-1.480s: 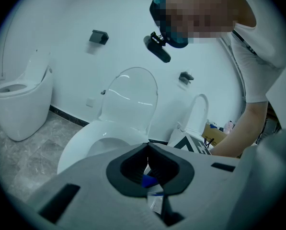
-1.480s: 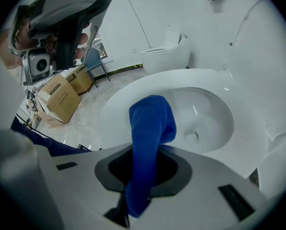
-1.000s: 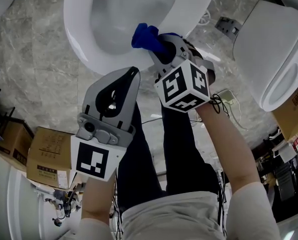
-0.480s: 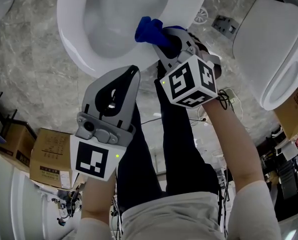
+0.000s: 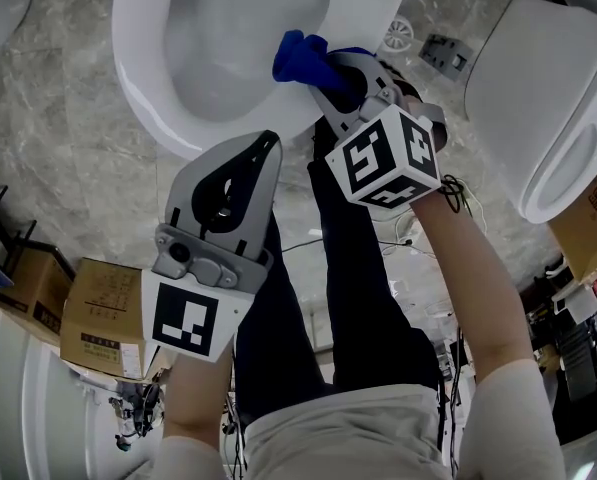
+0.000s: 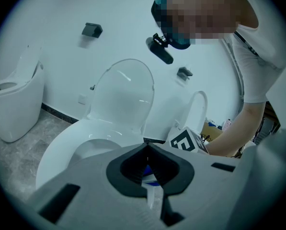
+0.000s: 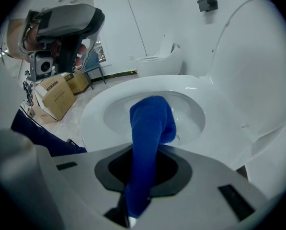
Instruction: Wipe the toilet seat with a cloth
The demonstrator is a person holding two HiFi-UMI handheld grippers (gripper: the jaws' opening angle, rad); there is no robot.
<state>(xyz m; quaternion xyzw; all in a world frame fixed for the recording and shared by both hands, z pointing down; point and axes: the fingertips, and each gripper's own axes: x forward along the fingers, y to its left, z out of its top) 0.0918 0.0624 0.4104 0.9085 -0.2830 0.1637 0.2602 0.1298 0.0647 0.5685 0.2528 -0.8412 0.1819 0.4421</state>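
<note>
A white toilet stands at the top of the head view, its seat [image 5: 143,88] down and its lid [image 6: 122,97] raised. A blue cloth [image 5: 300,58] rests on the near right part of the seat rim, and my right gripper [image 5: 325,71] is shut on it. In the right gripper view the cloth [image 7: 150,128] sticks out of the jaws over the seat [image 7: 97,111] and bowl. My left gripper [image 5: 269,141] hovers just short of the seat's near edge, shut with nothing in it. In its own view the left gripper [image 6: 146,148] points at the seat [image 6: 68,138].
A second white toilet [image 5: 548,108] stands at the right. Cardboard boxes [image 5: 93,313] sit at the lower left on the marble floor. A floor drain [image 5: 403,33] and loose cables [image 5: 448,193] lie right of the toilet. The person's legs [image 5: 318,298] are below the grippers.
My right gripper has slid the blue cloth a little forward and rightward along the seat rim. The left gripper has stayed where it was.
</note>
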